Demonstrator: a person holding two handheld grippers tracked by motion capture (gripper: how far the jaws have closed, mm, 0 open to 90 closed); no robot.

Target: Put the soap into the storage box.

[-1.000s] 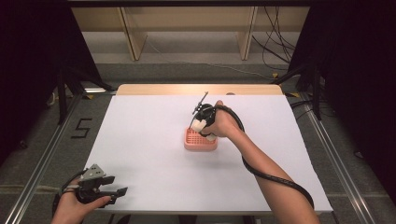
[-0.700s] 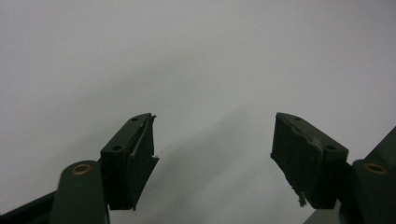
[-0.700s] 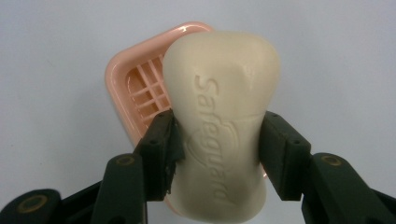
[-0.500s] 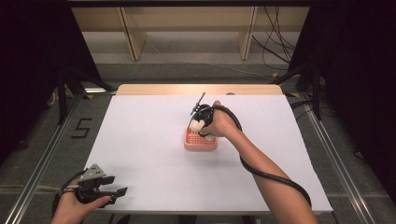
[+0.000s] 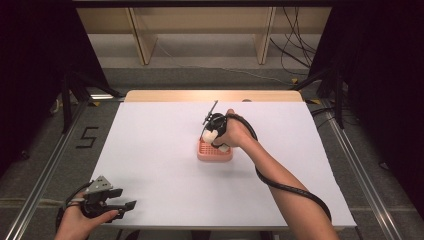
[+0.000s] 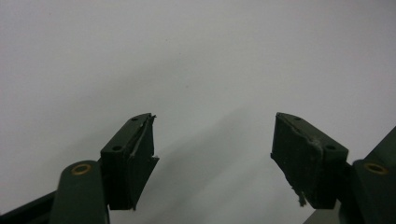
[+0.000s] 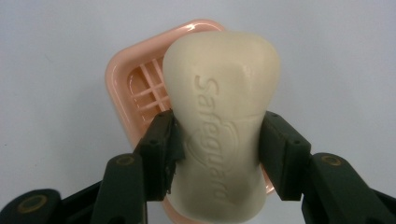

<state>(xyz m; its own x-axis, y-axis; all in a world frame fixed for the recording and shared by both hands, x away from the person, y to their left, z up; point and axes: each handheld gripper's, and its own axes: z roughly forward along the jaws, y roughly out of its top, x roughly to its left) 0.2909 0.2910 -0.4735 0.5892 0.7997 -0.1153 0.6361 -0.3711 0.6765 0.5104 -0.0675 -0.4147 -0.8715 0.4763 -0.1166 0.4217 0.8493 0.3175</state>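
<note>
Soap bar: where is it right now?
The soap sits clamped in the right gripper, just over the pink dish mid-table.

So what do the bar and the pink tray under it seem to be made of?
The bar looks like soap: matte cream, with a brand name pressed into it. The tray is probably moulded plastic: glossy pink, with a slatted grid.

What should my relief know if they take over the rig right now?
Right gripper: shut on the soap bar, held over the pink soap dish mid-table.
Left gripper: open, holding nothing, near the table's near-left corner.
Done: soap gripped.
Left, likely: lower the soap into the dish and release. Whether it touches the dish yet is unclear.
</note>
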